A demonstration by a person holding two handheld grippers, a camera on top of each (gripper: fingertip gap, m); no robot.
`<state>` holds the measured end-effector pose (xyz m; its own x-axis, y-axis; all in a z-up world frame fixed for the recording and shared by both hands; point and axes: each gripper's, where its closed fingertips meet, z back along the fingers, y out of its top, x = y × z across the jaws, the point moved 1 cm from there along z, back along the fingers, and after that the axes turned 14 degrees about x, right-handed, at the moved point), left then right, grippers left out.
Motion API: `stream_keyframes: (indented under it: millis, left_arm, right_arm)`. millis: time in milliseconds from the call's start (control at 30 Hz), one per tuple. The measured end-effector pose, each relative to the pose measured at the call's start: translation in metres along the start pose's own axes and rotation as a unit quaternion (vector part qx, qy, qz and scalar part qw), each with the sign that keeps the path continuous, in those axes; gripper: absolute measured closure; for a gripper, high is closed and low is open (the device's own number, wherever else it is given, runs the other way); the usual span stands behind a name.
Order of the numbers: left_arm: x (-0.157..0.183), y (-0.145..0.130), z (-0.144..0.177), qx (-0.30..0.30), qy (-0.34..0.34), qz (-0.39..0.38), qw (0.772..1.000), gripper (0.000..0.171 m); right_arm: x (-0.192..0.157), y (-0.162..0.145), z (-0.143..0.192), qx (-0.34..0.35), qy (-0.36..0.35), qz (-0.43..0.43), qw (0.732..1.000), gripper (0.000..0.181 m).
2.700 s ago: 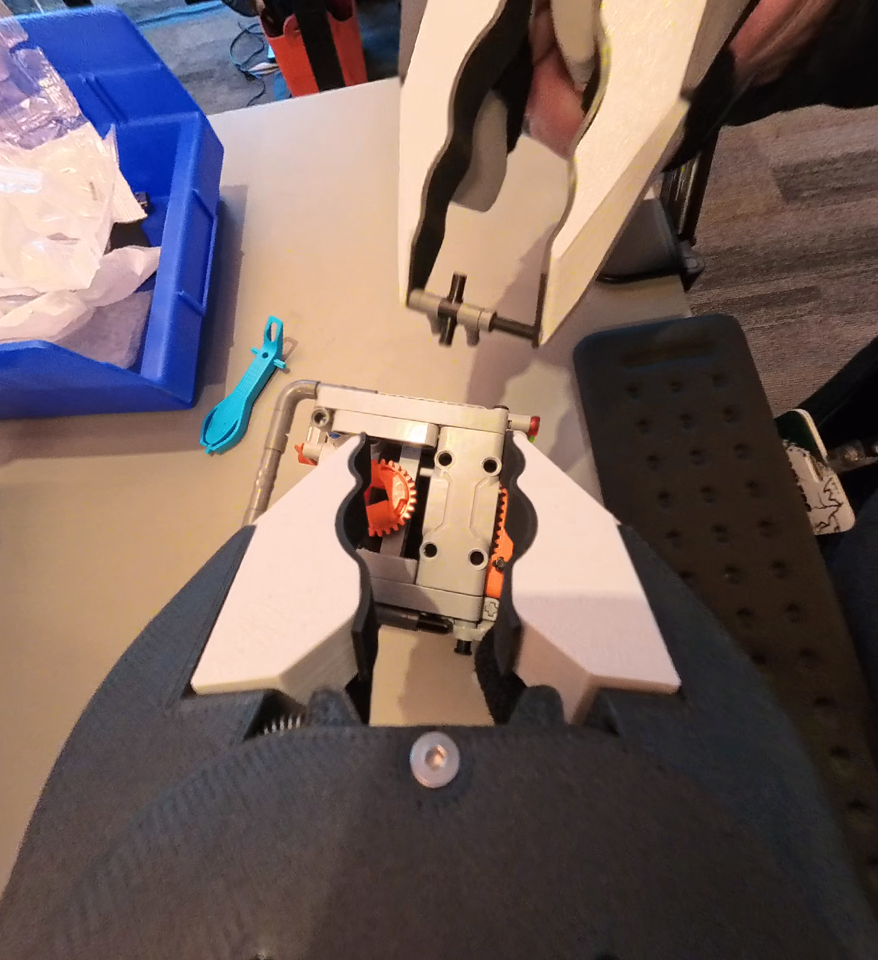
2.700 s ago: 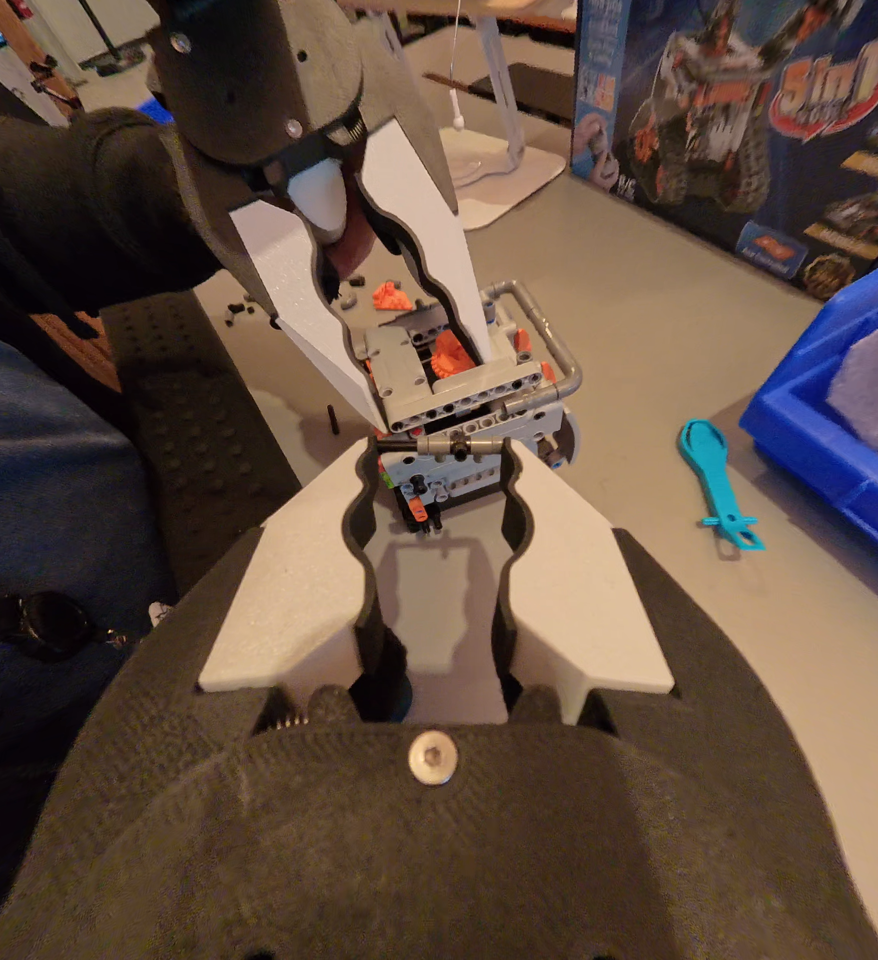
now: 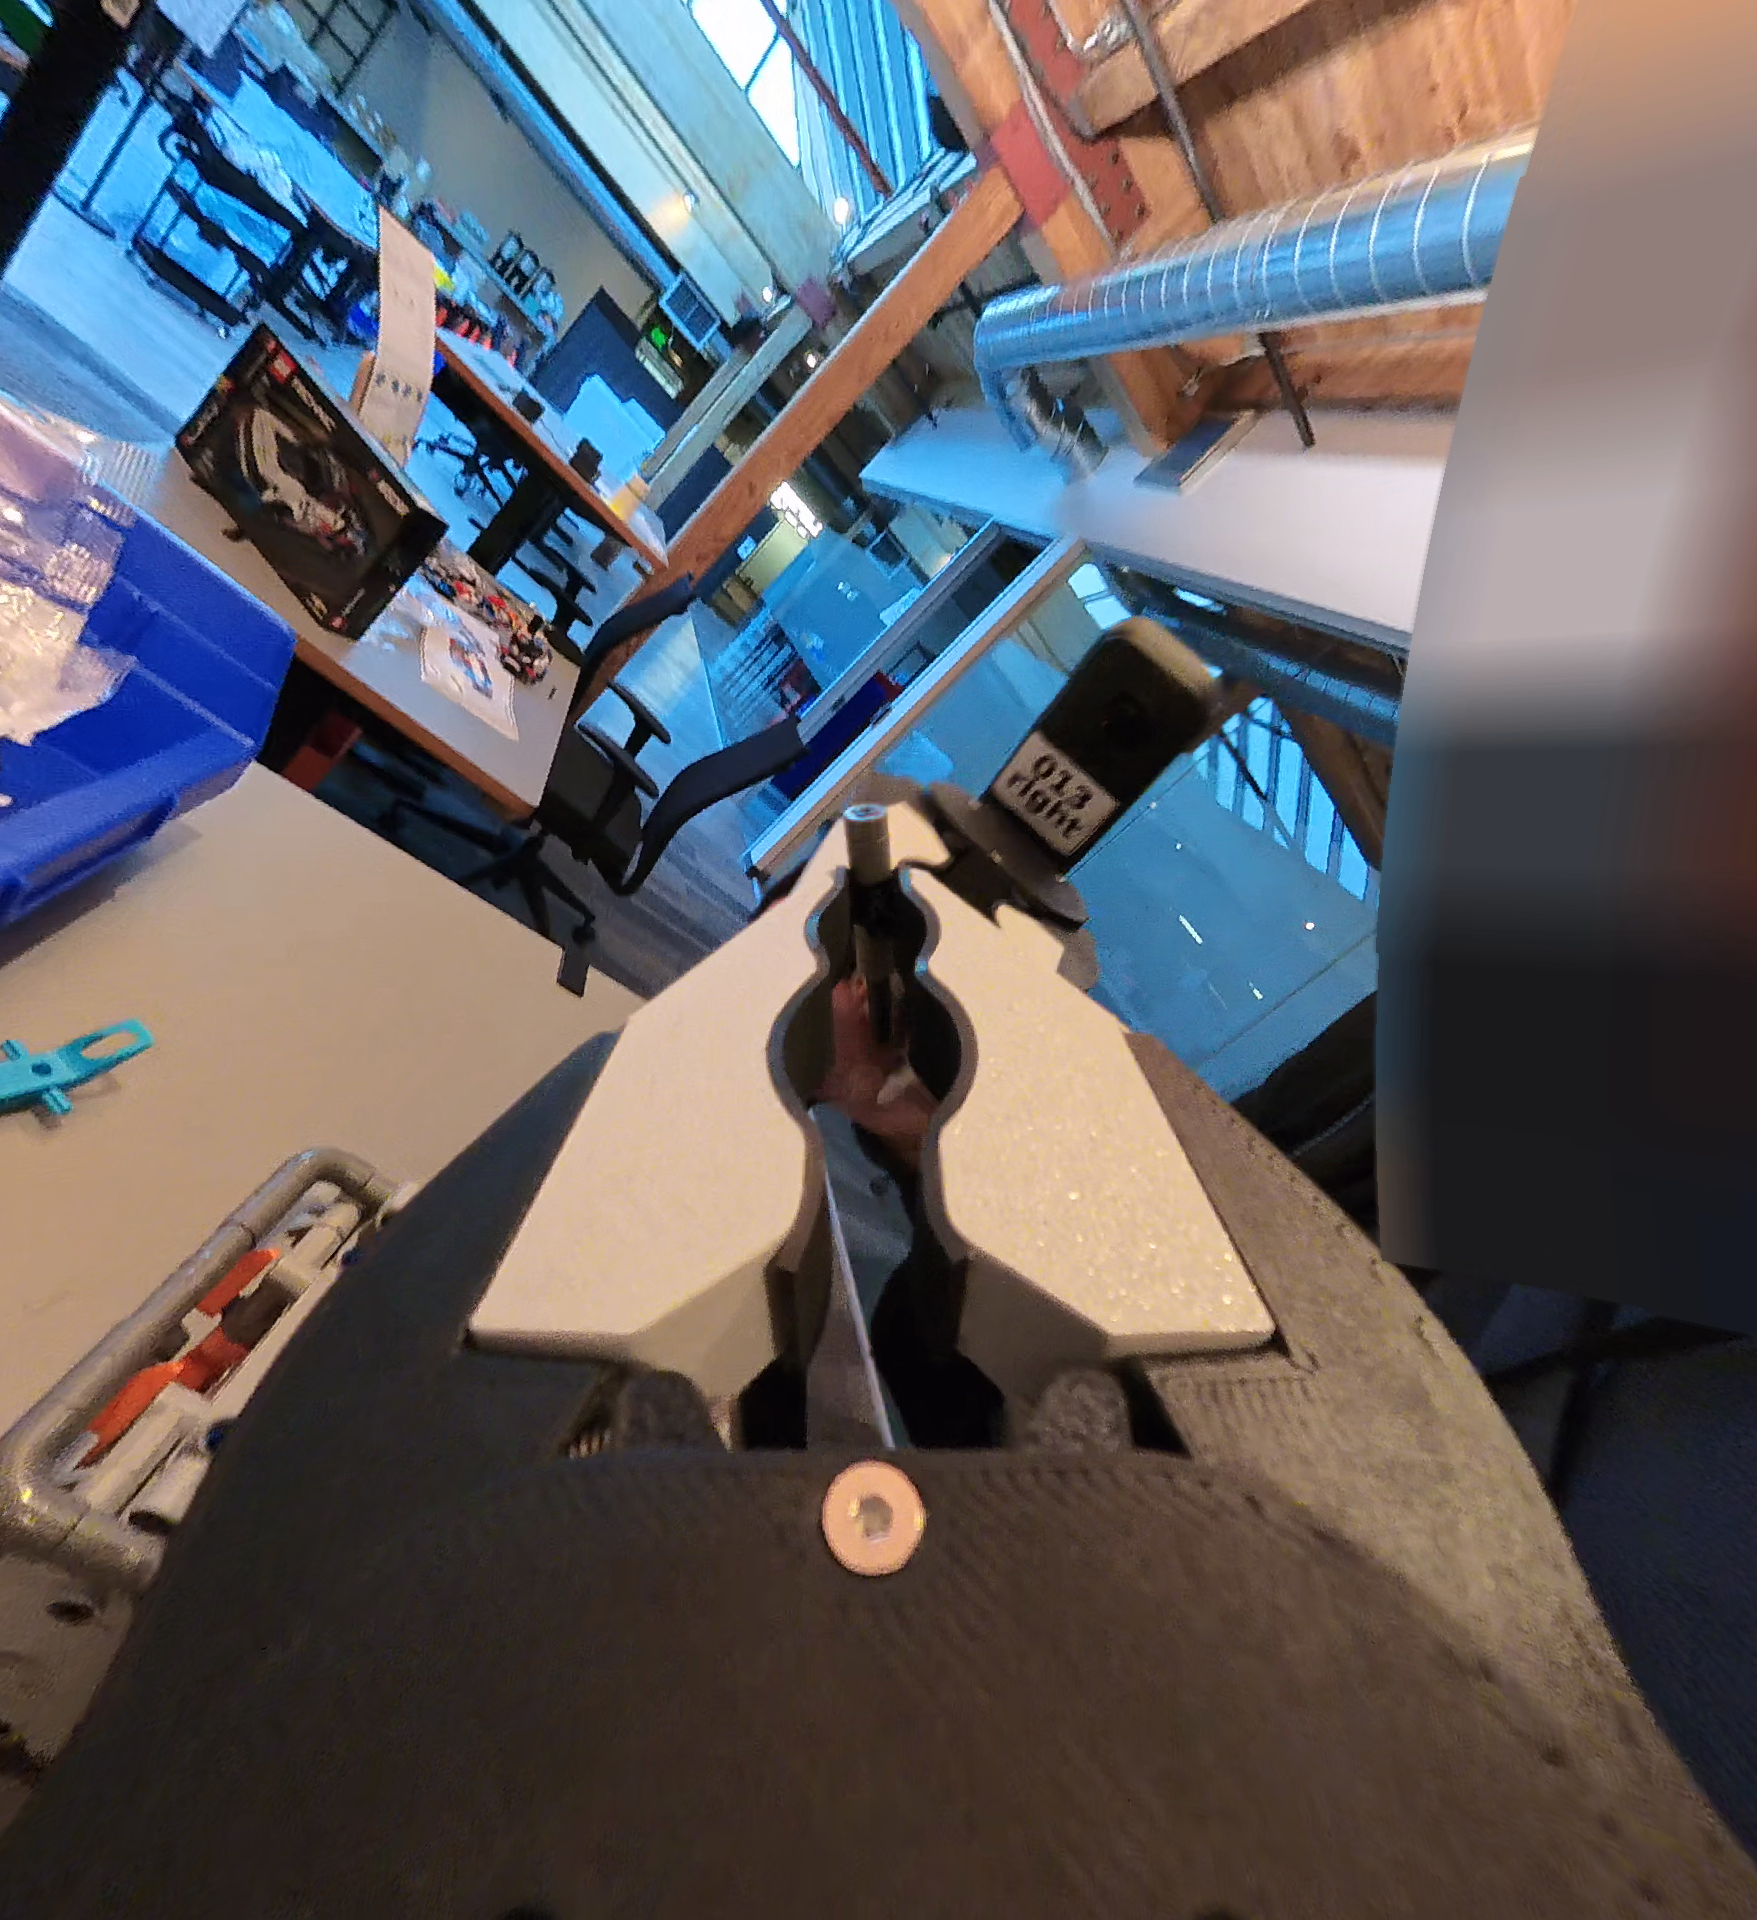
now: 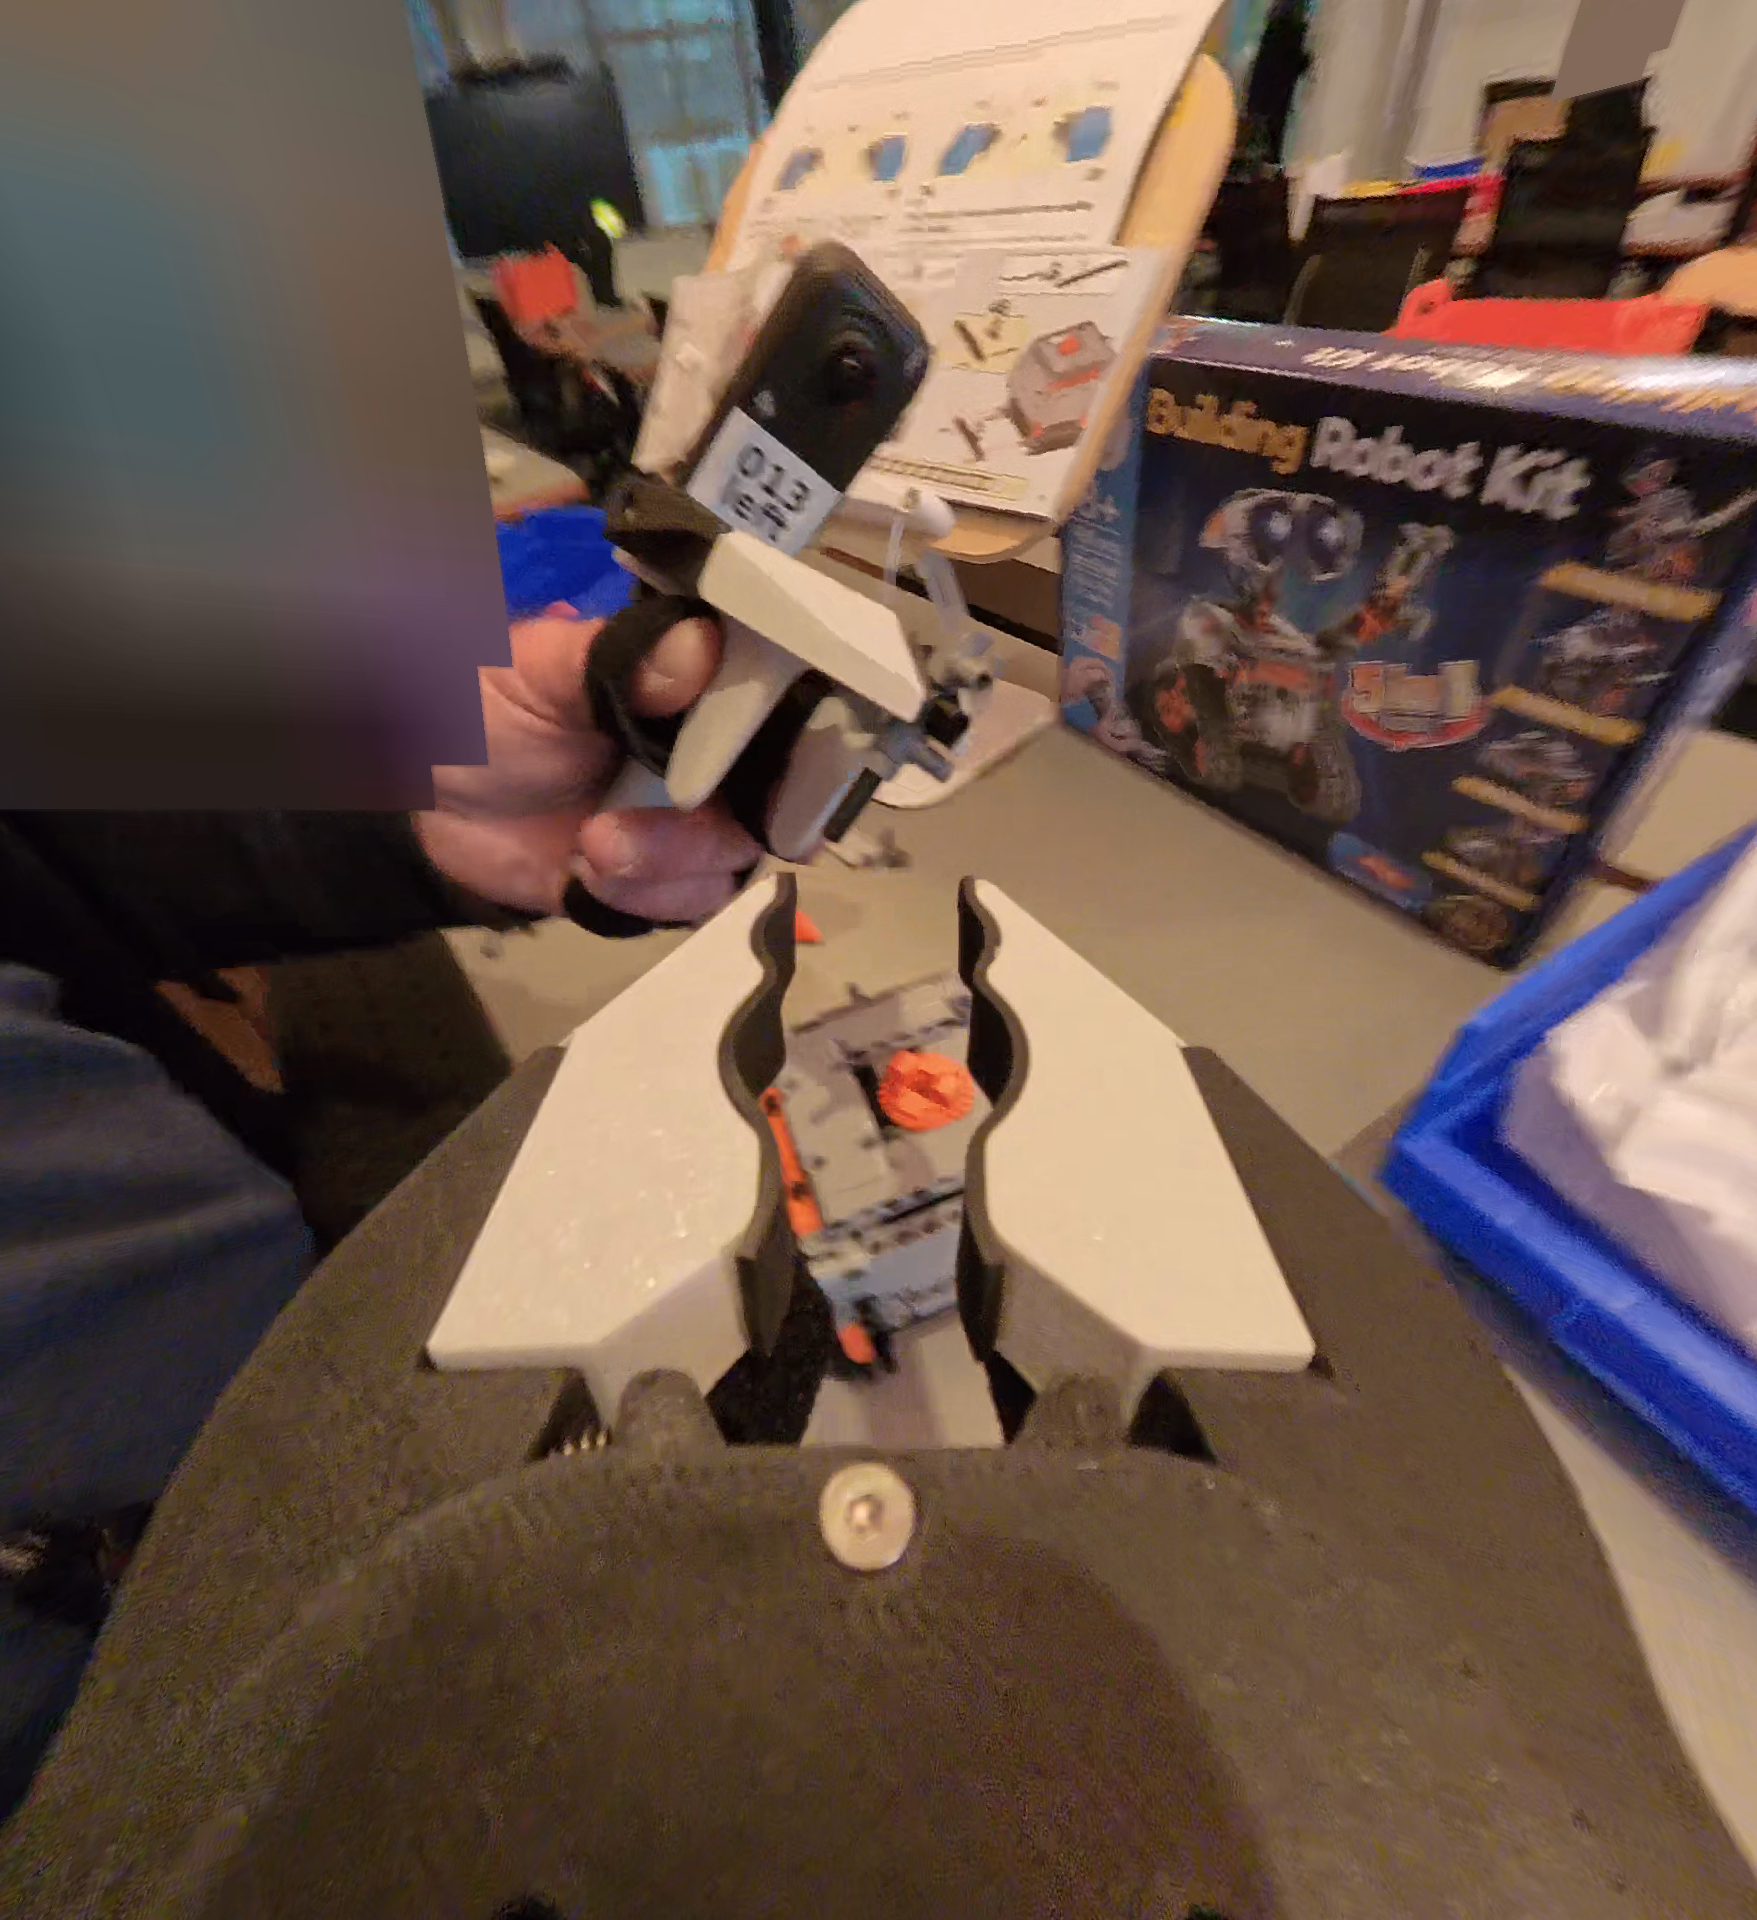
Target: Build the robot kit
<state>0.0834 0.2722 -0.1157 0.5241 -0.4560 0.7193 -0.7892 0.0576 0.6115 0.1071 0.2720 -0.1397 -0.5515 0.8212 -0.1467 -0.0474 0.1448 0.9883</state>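
Your left gripper (image 3: 869,899) is raised off the table (image 3: 230,997), its white wavy-edged fingers pinched on a thin grey-and-black axle (image 3: 871,868) that your right gripper held before. Your right gripper (image 4: 874,904) now hangs open and empty over the grey-orange model (image 4: 879,1122), a blue bin (image 4: 1580,1195) close by.

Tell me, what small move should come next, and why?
Probably lower the left gripper toward the grey-and-orange model: it is shut on a small axle piece, high above the table, while the right gripper hangs open over the model.
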Motion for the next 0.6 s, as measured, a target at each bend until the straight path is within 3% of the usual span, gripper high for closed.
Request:
stream_keyframes:
  millis: [200, 233, 600]
  left_arm:
    - [0.001, 0.000, -0.009, 0.019, -0.007, -0.001, 1.000, 0.168]
    - [0.000, 0.001, -0.009, 0.023, -0.008, -0.001, 1.000, 0.168]
    - [-0.002, 0.003, -0.004, 0.029, -0.016, -0.004, 0.999, 0.167]
  right_arm:
    - [-0.004, 0.010, -0.010, 0.092, 0.034, -0.156, 0.983, 0.170]
    - [-0.001, 0.010, -0.009, 0.097, 0.027, -0.155, 0.983, 0.179]
    - [0.007, 0.010, -0.005, 0.052, -0.001, -0.087, 0.995, 0.181]
